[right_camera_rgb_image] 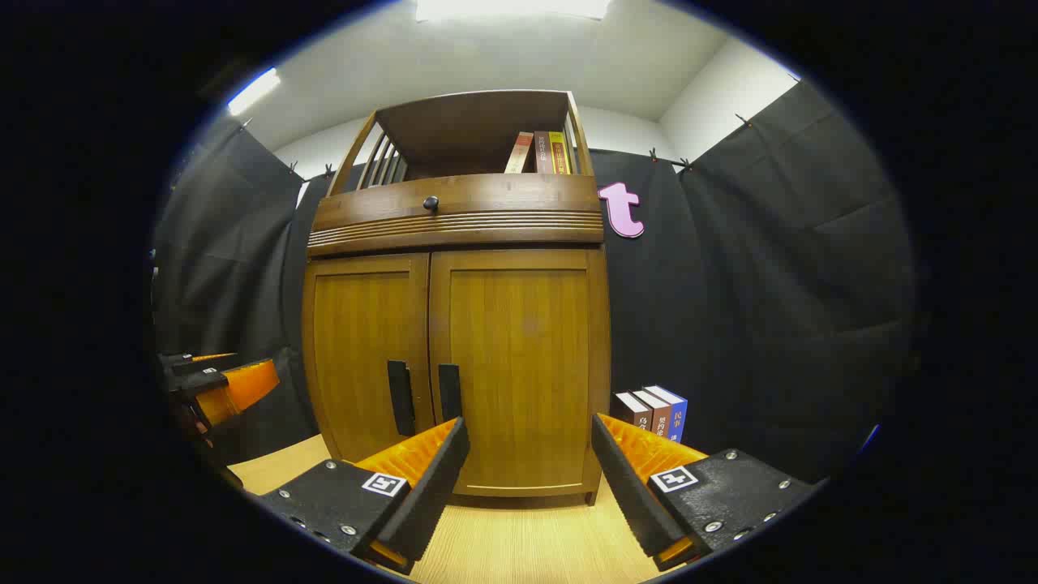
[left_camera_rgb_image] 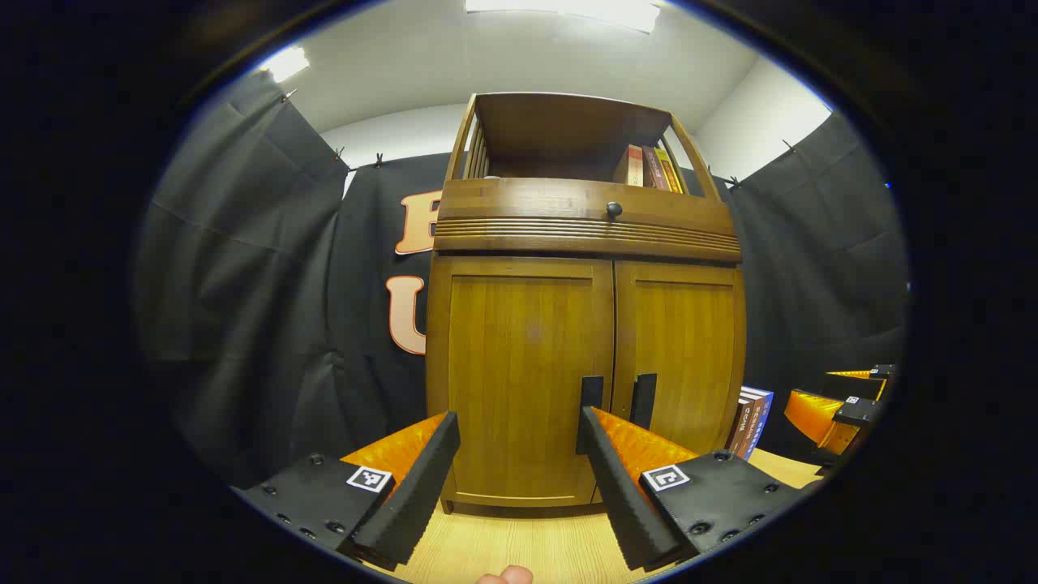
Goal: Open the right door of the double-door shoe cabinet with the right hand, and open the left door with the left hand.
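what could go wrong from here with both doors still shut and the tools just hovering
1. The two door handles sit side by side at the centre seam, so the right tool might catch the wrong one, or both.
2. Both tools aiming at that seam could bump; the left tool is already lined up near the left handle.
3. The right door may swing into the books standing beside the cabinet.

Both views were bright and sharp; ceiling lights (left_camera_rgb_image: 568, 10) glared at twelve and ten o'clock, and fisheye distortion bowed the cabinet (right_camera_rgb_image: 454, 324) toward the edges.
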